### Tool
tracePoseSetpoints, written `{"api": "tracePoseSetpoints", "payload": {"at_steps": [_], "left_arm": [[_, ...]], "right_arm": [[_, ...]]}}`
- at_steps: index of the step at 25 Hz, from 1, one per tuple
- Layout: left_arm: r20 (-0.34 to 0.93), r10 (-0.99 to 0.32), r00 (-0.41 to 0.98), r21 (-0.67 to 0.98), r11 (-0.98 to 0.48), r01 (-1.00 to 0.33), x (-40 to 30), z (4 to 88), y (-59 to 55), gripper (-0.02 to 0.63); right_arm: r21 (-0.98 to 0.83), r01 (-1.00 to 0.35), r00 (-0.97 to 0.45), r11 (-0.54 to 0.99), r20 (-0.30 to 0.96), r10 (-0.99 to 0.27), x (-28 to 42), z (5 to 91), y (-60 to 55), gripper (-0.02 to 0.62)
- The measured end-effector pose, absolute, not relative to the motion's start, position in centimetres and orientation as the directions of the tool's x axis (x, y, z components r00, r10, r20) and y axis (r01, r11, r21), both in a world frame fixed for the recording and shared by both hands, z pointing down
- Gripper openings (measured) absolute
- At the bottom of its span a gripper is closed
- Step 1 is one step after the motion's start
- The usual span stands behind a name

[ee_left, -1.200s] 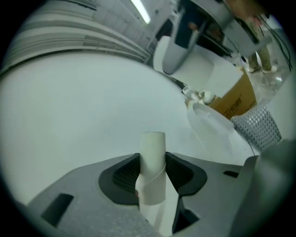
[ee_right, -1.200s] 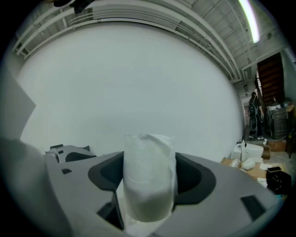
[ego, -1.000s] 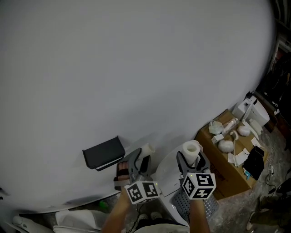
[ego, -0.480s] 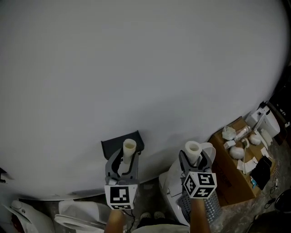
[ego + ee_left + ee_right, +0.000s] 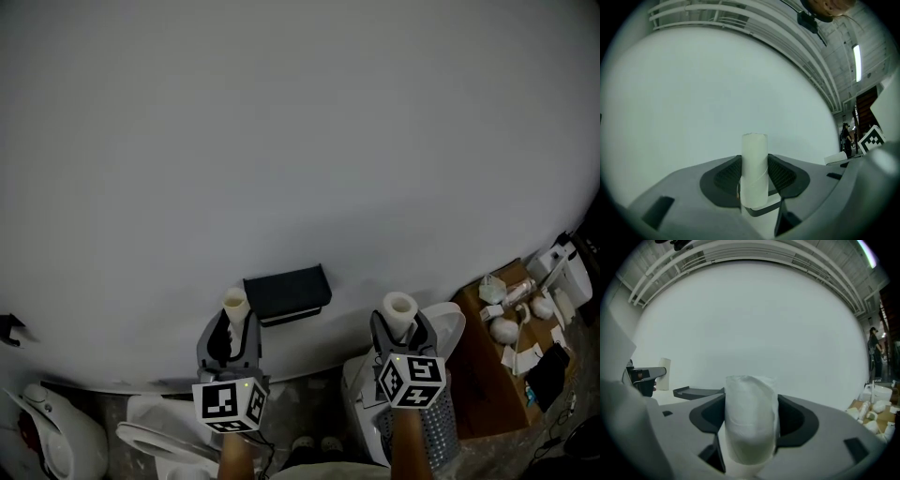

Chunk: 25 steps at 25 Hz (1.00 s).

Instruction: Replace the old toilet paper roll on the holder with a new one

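Cardboard box on the floor holds white clutter.

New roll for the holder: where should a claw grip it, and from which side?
Grip the new roll across its rounded outer wall, mid-length, coming in from the side, so both core ends stay free for the holder. The right claw holds it so: upright, pads on opposite sides, core opening on top.
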<state>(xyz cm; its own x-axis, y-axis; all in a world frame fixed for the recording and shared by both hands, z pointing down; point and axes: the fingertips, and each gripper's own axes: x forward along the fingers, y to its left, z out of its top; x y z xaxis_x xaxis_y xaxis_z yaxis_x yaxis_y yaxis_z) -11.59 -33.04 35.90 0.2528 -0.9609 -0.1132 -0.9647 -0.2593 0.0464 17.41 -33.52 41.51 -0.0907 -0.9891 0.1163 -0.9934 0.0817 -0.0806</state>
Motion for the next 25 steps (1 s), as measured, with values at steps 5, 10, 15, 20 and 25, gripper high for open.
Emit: {"api": "tracePoseSetpoints", "payload": {"at_steps": [5,10,15,20,25], "left_arm": [[-0.105,-0.969,0.224,0.056,-0.231,-0.971,-13.2,36.2,-33.0,0.176],[-0.103,-0.971,0.215,0.058,-0.221,-0.973,-13.9,36.2,-33.0,0.176],[-0.097,-0.972,0.213,0.052,-0.219,-0.974,-14.1,36.4,-33.0,0.176],[-0.091,-0.976,0.198,0.047,-0.203,-0.978,-14.8,36.6,-33.0,0.176],[-0.089,-0.978,0.188,0.034,-0.192,-0.981,-15.0,36.8,-33.0,0.176]], "right_arm": [[-0.075,-0.991,-0.118,0.110,0.120,-0.986,15.9,41.5,-34.0,0.308],[-0.061,-0.989,-0.143,0.136,0.123,-0.982,14.8,41.5,-34.4,0.308],[0.001,-0.987,-0.158,0.160,0.149,-0.976,14.2,41.9,-35.2,0.308],[0.269,-0.942,-0.150,0.200,0.195,-0.969,13.1,42.7,-36.3,0.308],[0.568,-0.794,-0.106,0.216,0.220,-0.970,12.5,43.6,-37.8,0.308]]}}
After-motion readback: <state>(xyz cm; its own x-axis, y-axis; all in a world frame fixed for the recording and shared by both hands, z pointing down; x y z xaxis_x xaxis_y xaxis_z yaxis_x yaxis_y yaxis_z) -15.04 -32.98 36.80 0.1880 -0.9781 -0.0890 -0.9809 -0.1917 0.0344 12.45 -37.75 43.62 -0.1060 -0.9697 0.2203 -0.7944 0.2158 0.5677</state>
